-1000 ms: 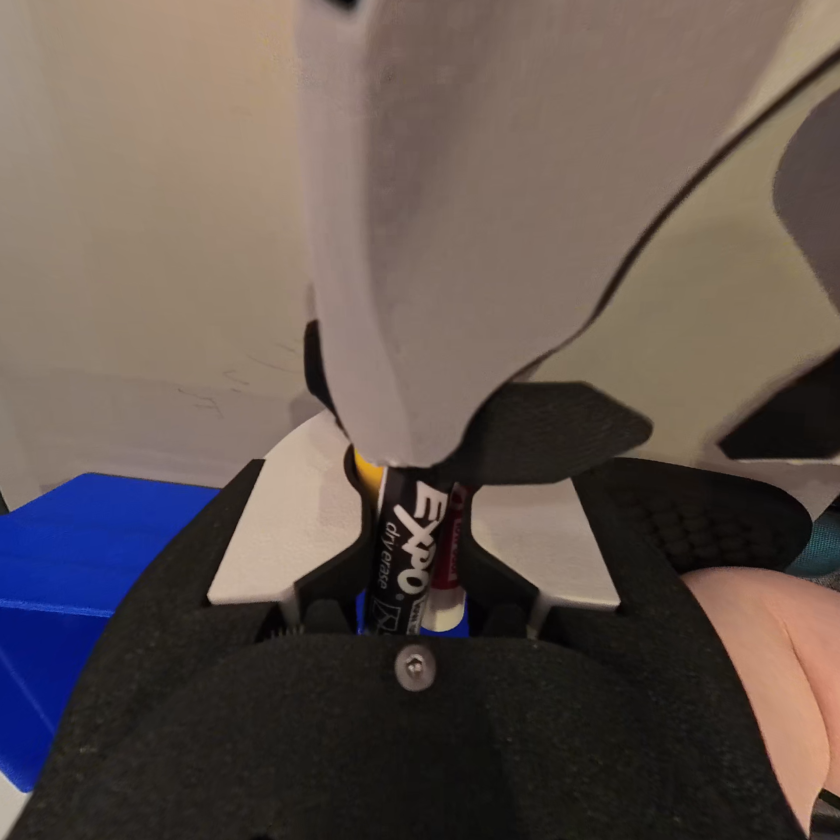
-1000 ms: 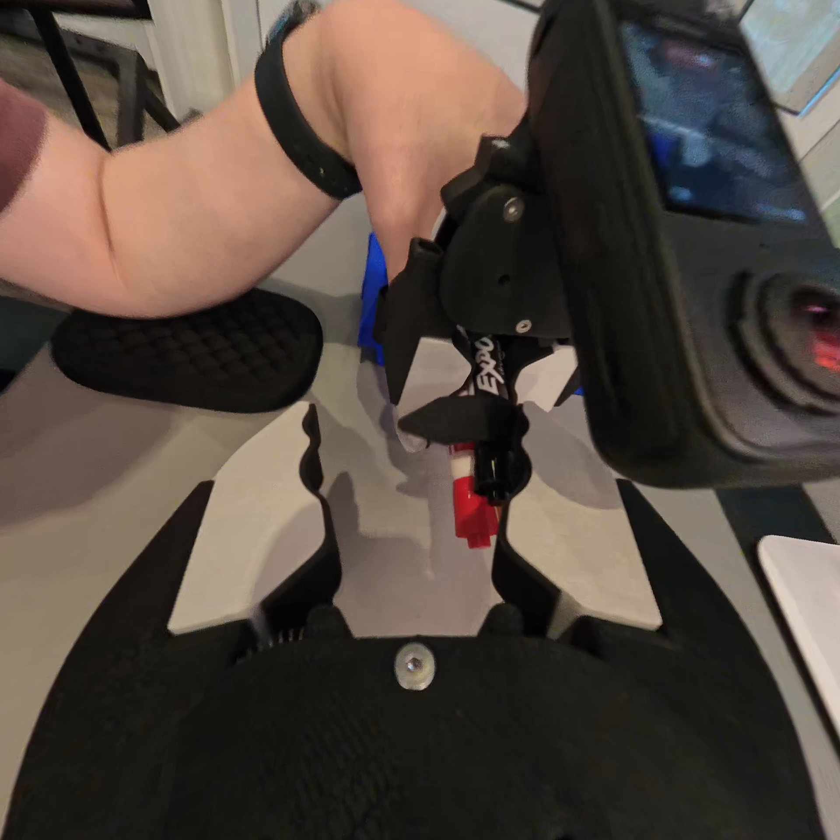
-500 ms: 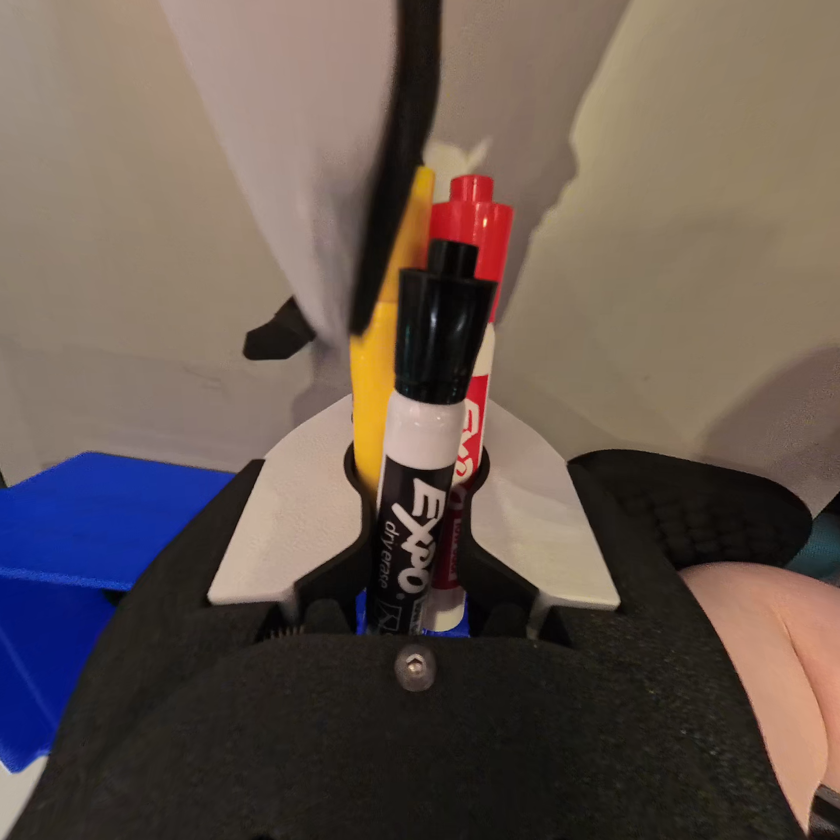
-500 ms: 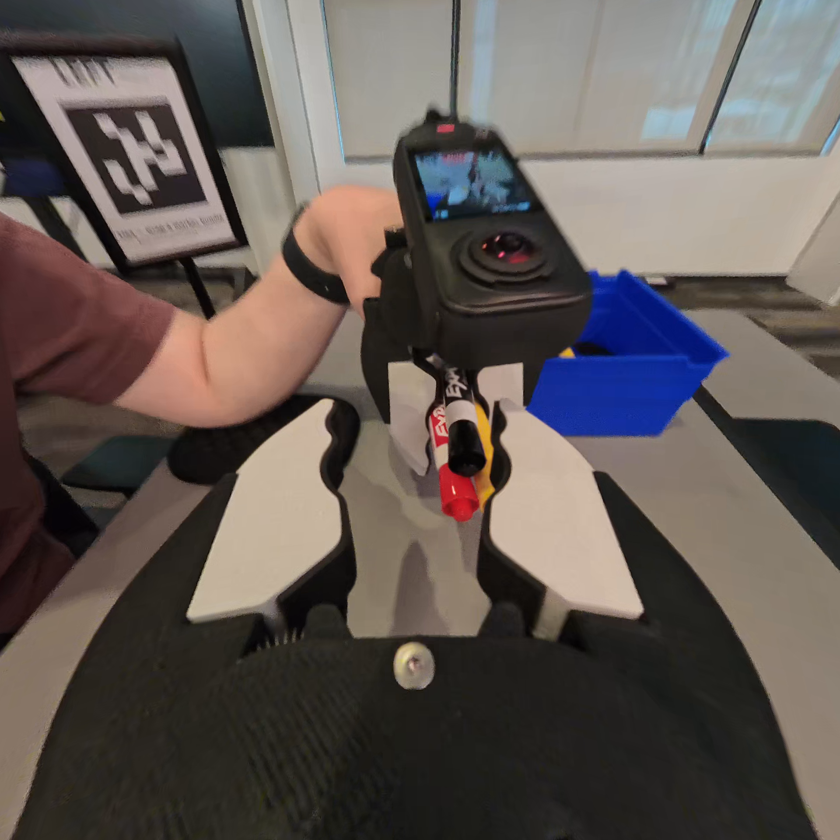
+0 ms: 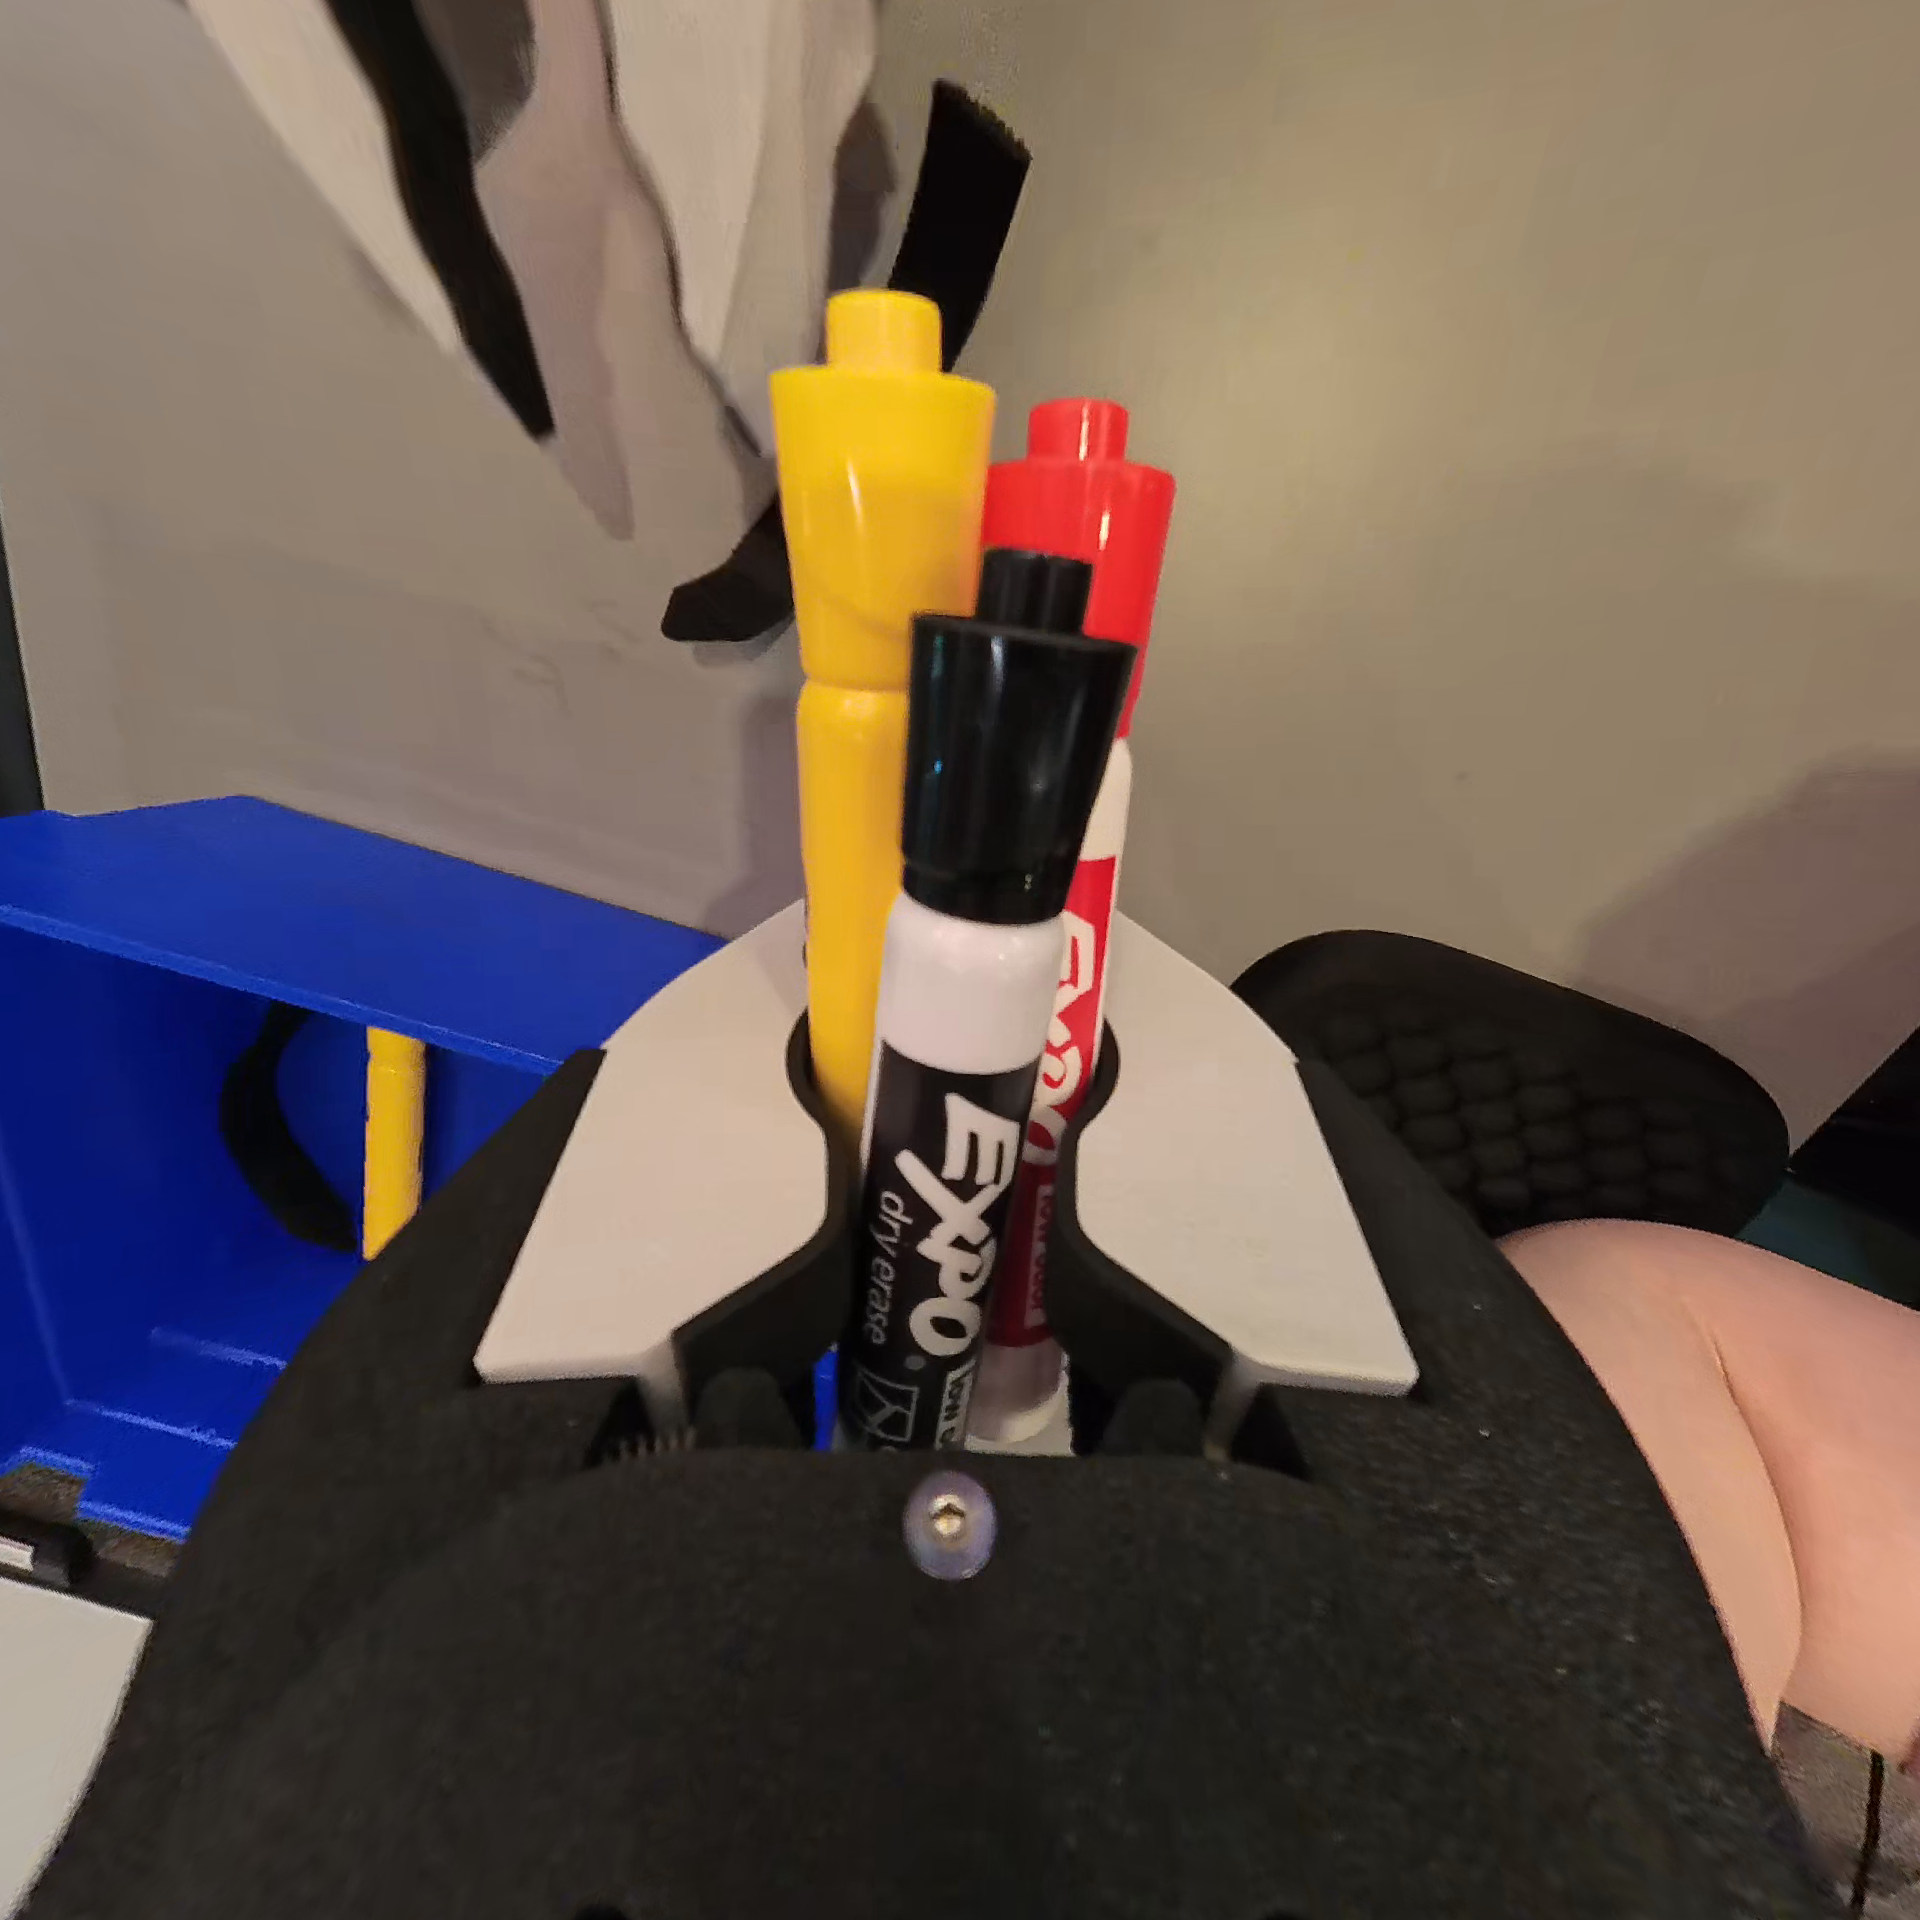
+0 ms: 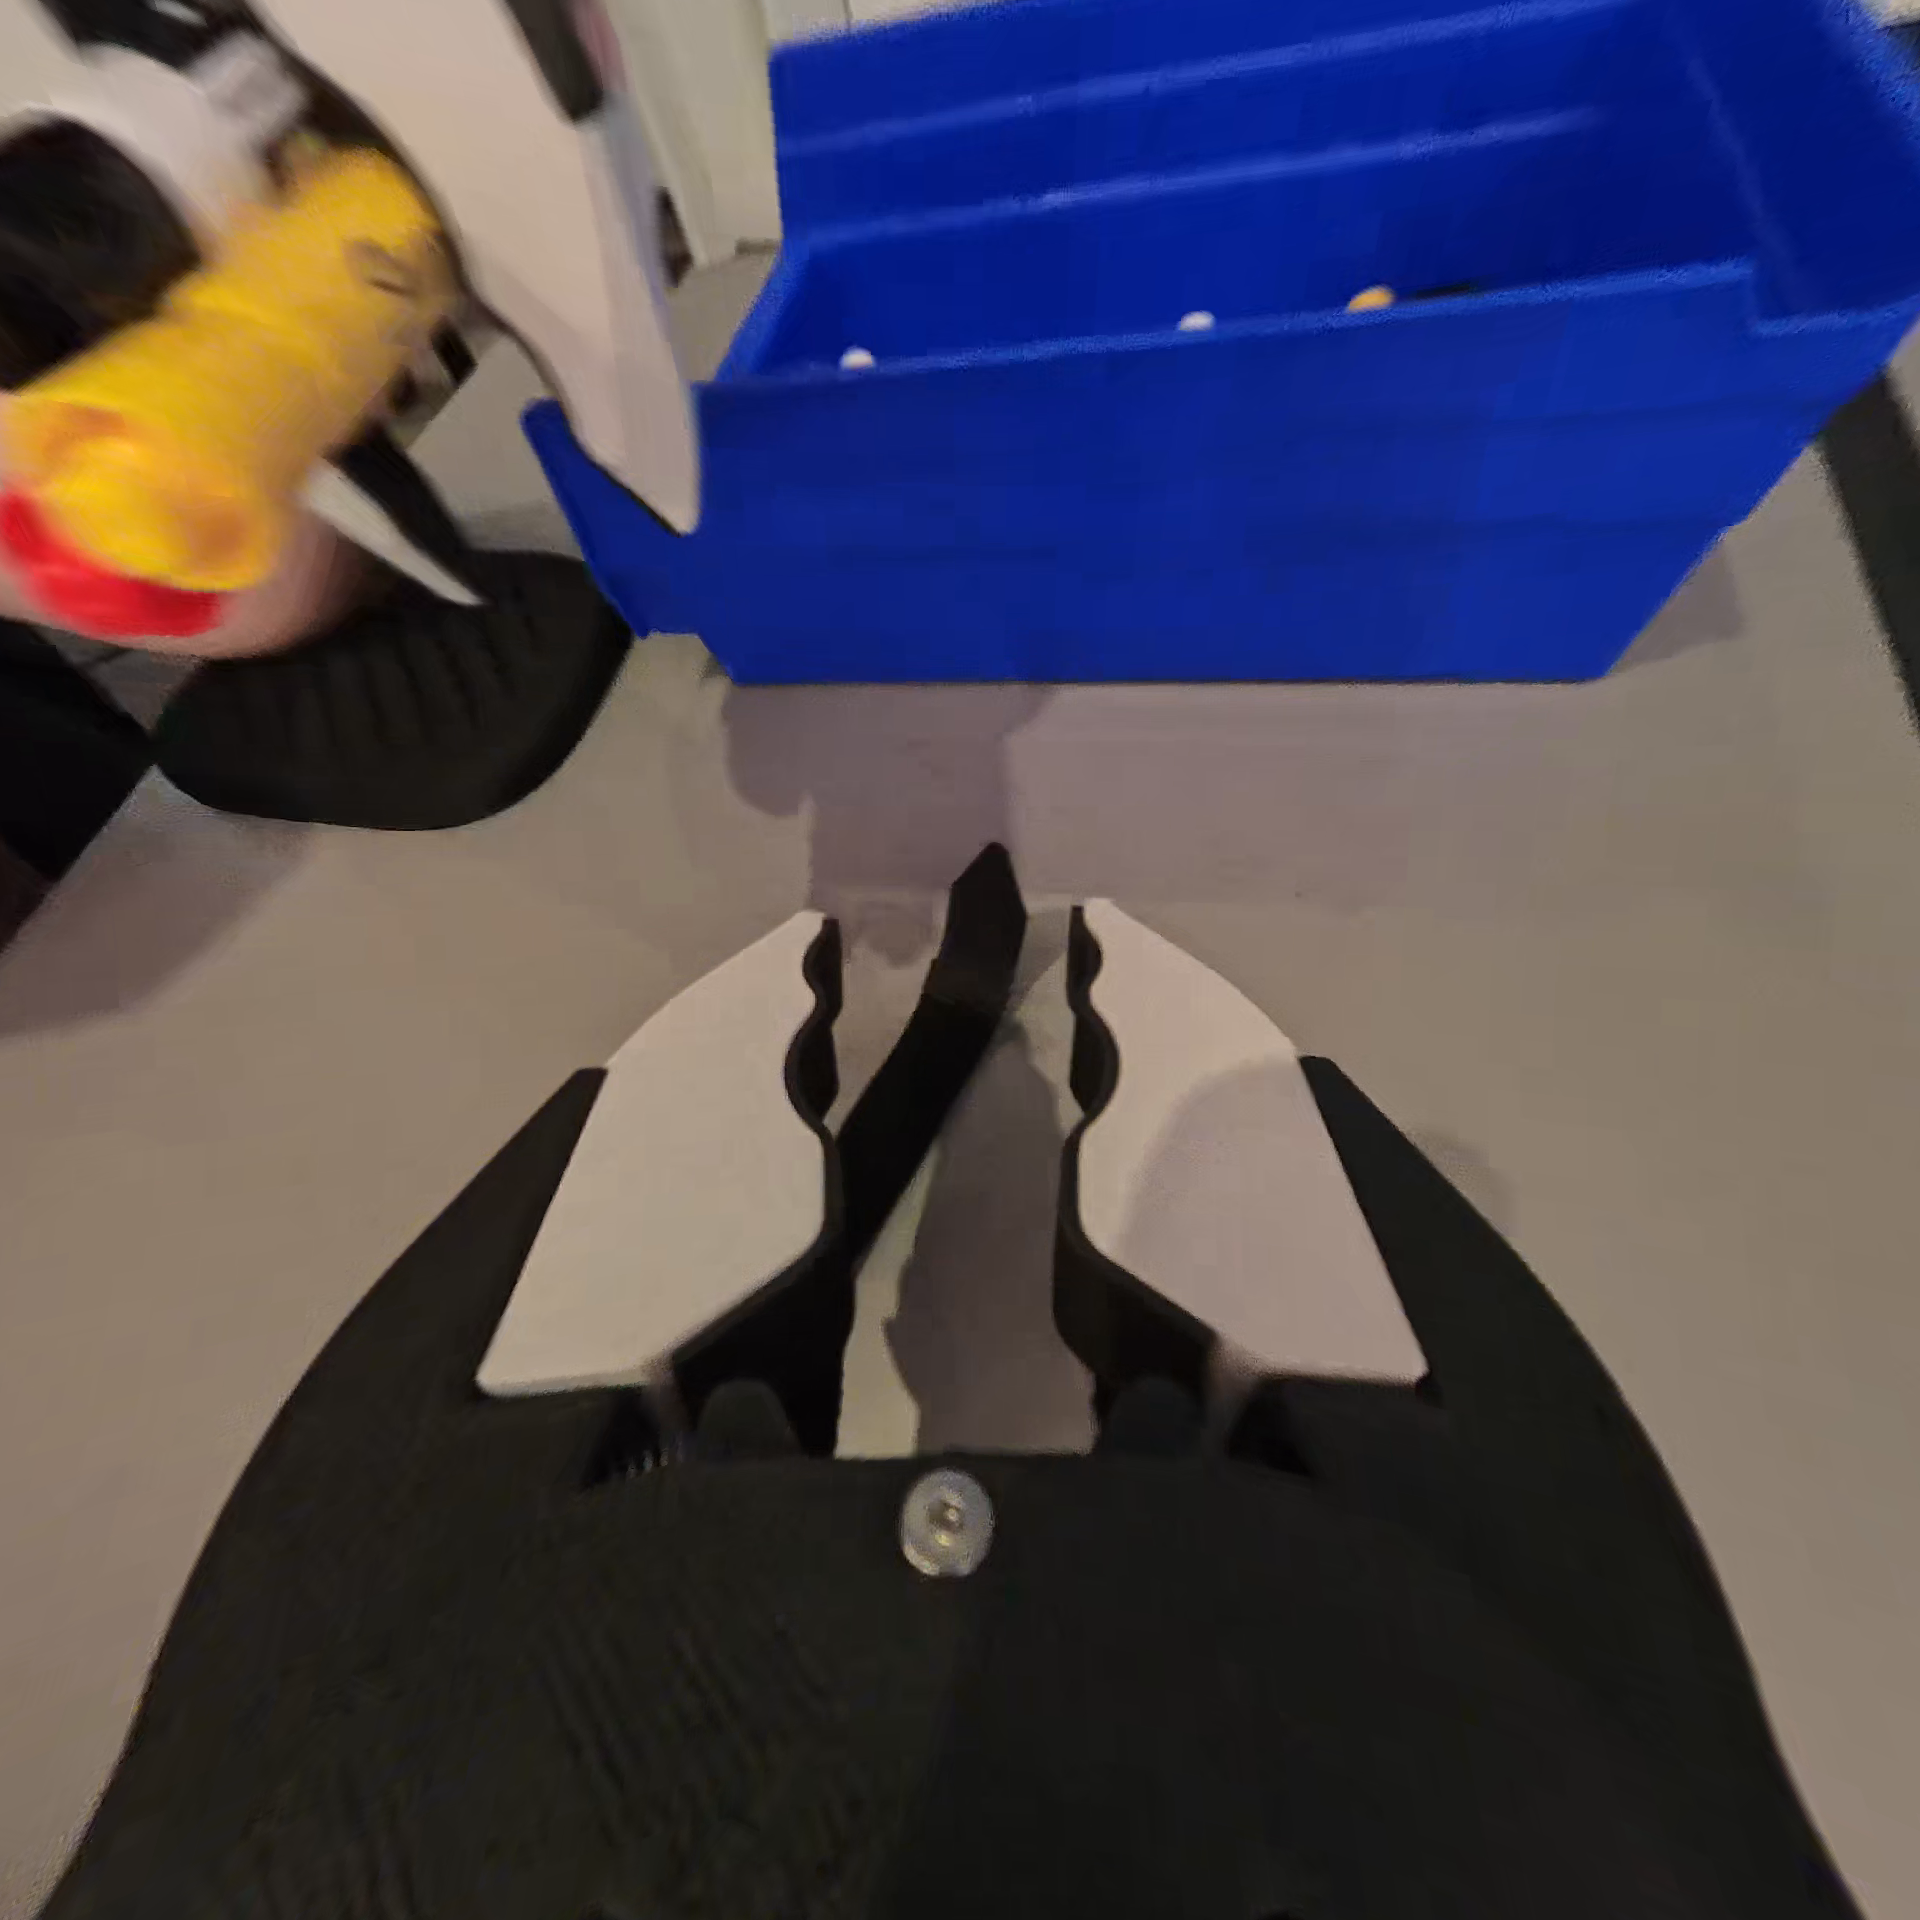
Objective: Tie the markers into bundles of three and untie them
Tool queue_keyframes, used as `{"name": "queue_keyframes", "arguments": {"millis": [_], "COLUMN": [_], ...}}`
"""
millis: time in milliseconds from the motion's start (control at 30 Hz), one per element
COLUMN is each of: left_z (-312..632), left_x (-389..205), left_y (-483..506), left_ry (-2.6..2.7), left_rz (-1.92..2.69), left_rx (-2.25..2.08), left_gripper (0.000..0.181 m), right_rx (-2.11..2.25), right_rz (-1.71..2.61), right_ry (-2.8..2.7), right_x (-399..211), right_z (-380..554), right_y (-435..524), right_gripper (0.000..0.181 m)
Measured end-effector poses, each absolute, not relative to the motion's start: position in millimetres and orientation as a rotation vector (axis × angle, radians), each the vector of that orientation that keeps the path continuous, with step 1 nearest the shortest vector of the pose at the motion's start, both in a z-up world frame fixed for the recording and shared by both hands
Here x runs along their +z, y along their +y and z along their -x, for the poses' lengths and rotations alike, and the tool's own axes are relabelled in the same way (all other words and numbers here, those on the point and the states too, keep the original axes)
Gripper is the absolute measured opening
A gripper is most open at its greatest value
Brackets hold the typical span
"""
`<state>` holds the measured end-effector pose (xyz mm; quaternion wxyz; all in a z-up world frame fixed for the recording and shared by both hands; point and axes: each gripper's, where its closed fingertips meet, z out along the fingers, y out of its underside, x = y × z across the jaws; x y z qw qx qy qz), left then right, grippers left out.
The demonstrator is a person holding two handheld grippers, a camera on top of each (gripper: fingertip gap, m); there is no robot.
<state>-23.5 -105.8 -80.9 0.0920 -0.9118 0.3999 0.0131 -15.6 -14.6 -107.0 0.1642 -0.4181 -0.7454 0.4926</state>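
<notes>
left gripper (image 5: pixel 956 1049) is clamping three markers (image 5: pixel 971 935) upright — yellow, red, black — no band around them. right gripper (image 6: pixel 951 1023) fingers are standing apart, a black strap (image 6: pixel 925 1081) lying loose between them over the bench (image 6: pixel 1455 883). risk: strap dropping free — nothing is pinching it.

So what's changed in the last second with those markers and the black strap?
The right gripper backed away from the yellow marker, red marker and black marker and swung down over the table by the blue bin. It carried off the black strap, which now lies between its parted fingers. The marker caps are uncovered. Unchanged: the left gripper stays clamped on all three.
</notes>
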Motion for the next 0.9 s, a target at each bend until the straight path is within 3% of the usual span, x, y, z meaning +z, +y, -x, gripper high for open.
{"name": "queue_keyframes", "arguments": {"millis": [167,267,300,433,633,900], "left_z": [23,23,23,18,2,-44], "left_x": [-81,-84,-85,-91,-105,-124], "left_y": [-107,-108,-108,-109,-102,-83], "left_ry": [1.193,1.2,1.206,1.25,1.326,1.482], "left_rz": [2.699,2.713,2.716,2.724,2.723,2.598], "left_rx": [-0.002,-0.018,-0.022,-0.044,-0.147,-0.307], "left_gripper": [0.042,0.042,0.042,0.042,0.042,0.042], "right_rx": [1.42,1.418,1.425,1.271,1.171,0.941], "right_rz": [1.212,1.227,1.231,1.252,1.119,0.781], "right_ry": [-2.324,-2.432,-2.432,-2.244,-1.654,-1.509], "right_x": [-133,-149,-151,-147,-63,-16], "right_z": [40,35,35,31,-19,-58], "right_y": [-29,-38,-40,-16,27,-21], "right_gripper": [0.04,0.006,0.004,0.004,0.003,0.003]}}
